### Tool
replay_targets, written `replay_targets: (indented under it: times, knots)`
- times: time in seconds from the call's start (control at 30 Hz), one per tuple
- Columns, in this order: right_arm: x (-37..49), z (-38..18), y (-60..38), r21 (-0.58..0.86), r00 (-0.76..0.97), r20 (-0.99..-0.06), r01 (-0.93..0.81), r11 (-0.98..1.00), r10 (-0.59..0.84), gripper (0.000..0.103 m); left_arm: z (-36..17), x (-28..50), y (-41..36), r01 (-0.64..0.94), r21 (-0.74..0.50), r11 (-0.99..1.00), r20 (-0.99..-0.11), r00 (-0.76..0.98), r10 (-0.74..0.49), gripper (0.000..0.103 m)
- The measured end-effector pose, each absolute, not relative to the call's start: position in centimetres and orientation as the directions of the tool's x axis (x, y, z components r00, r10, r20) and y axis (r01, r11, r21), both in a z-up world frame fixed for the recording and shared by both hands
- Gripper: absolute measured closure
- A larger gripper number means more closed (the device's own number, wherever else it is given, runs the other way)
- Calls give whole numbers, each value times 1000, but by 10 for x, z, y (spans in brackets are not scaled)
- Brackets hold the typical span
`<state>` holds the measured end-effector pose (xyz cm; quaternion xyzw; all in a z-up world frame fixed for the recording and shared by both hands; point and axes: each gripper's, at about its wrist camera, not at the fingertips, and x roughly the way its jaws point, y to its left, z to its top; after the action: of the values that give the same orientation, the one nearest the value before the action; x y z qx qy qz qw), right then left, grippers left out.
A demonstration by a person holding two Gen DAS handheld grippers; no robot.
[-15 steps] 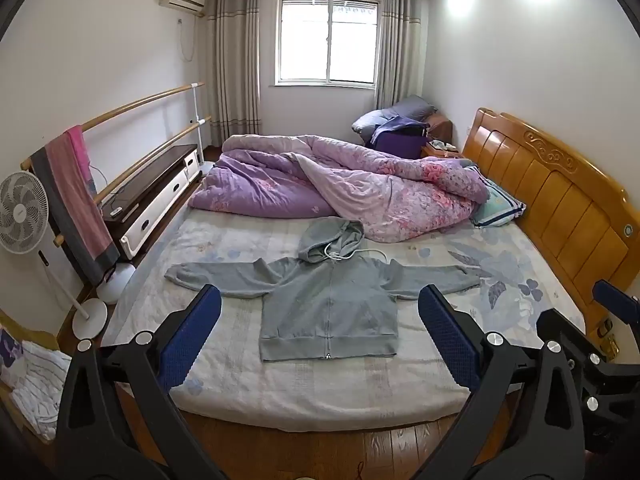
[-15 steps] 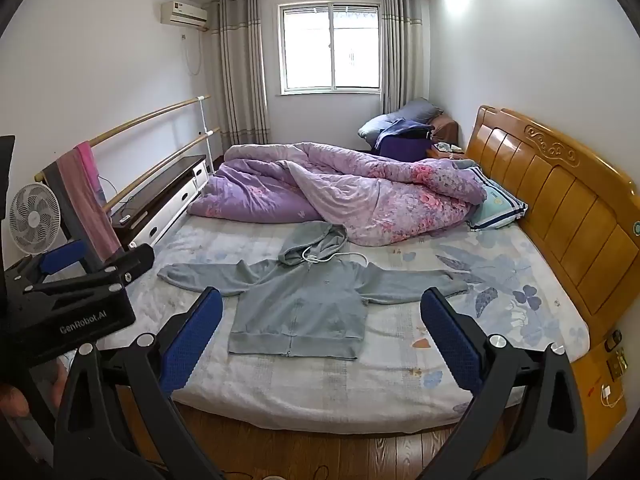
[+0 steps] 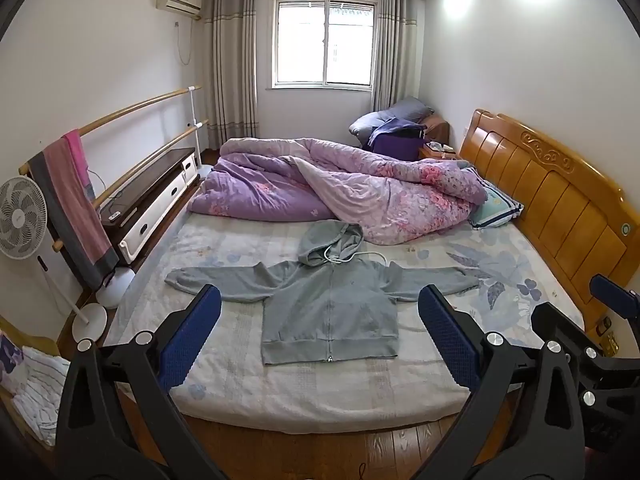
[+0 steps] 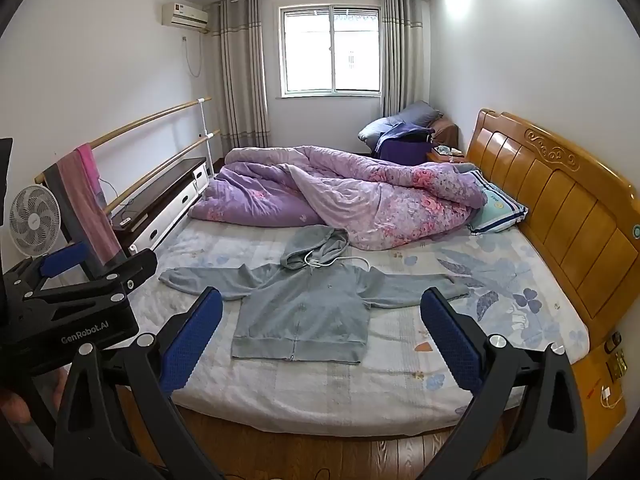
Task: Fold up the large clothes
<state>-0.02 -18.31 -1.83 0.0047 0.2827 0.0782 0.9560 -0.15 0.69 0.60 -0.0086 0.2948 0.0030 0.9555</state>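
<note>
Left gripper [image 3: 318,330] with fingers spread and holding nothing, grey zip hoodie [image 3: 330,308] lying flat and unfolded with sleeves stretched out on the bed [image 3: 320,396], right gripper [image 4: 320,332] also spread and empty; folding appears not yet begun.

You are standing in a home bedroom. A bed [image 3: 320,392] with a wooden headboard [image 3: 560,192] is filling it, a purple quilt [image 3: 340,192] is lying bunched on top, and curtains [image 3: 236,68] are hanging beside the window [image 3: 324,36].
</note>
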Motion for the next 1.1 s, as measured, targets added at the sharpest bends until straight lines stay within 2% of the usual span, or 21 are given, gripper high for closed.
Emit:
replay_targets:
  times: [1.1]
  knots:
    - [11,-26,-166,55,812,-561,-154,987,158,7,-3,3,17,-10,-12,1000,-580,815,1,5]
